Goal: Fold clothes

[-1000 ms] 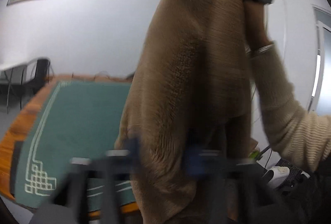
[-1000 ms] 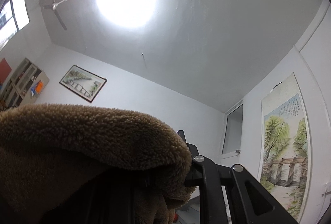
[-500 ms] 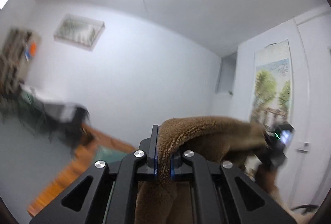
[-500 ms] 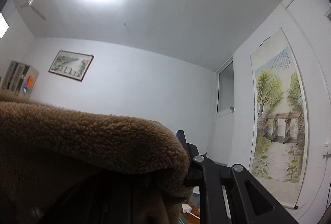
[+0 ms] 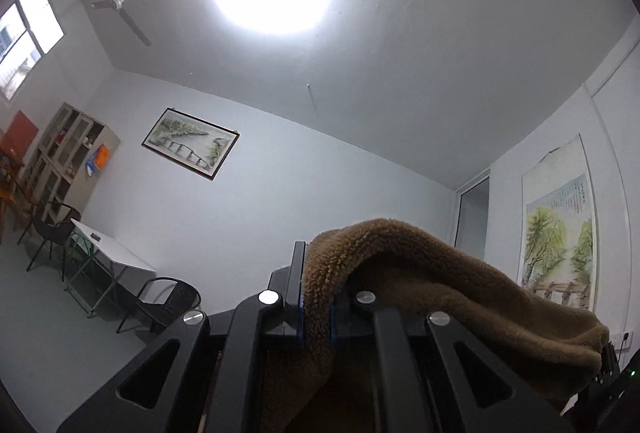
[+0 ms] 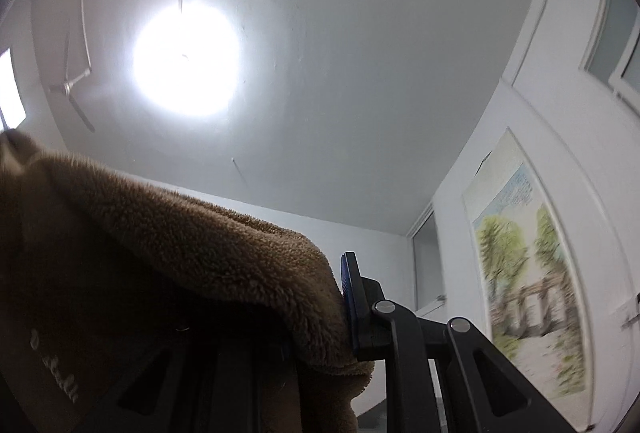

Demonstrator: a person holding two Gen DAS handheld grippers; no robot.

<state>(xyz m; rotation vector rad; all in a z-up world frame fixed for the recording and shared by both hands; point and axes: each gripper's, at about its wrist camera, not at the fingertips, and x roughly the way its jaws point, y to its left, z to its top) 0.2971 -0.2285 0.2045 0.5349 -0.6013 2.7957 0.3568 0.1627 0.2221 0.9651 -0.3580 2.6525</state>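
left wrist view: left gripper (image 5: 316, 307) clamped on brown fleece garment (image 5: 452, 297), held aloft, spanning to right gripper (image 6: 320, 309), likewise pinched on its edge. step, judged: spreading before the fold; next calls for lowering it flat, evenly. fabric thick, nubby, limp, draping in soft folds.
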